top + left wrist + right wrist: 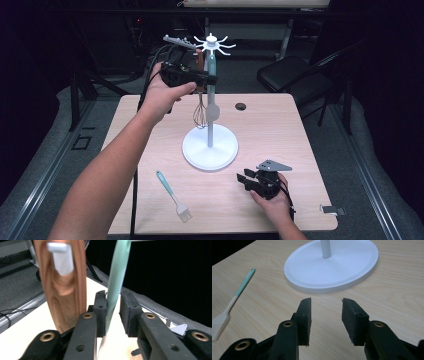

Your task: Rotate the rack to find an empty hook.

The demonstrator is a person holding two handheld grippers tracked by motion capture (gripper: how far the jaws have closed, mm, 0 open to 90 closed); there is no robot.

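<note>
The left gripper is held up beside the top of the white rack, level with the hooks under its spoked crown. In the left gripper view its jaws stand apart with a mint handle hanging between them: the handle lies close against the inner face of the jaw on the left of that view, and a clear gap separates it from the other pad, so the jaws are released and not pressing on it. Whether the nearer pad actually touches the handle I cannot tell. Just outside that same jaw hangs a wooden handle, its eye slipped over a white hook of the rack. In the high view a whisk hangs below the left gripper, just beside the rack's post, and a pale utensil head hangs beside the post, just past the whisk.

The right gripper rests low over the table, near the front edge, its jaws spread wide with nothing between them. Ahead of its jaws in the right gripper view lies the rack's round base, near but apart from the tips. Off to the left of those jaws, well apart, a brush with a mint handle and pale bristles lies flat on the wood, untouched.
</note>
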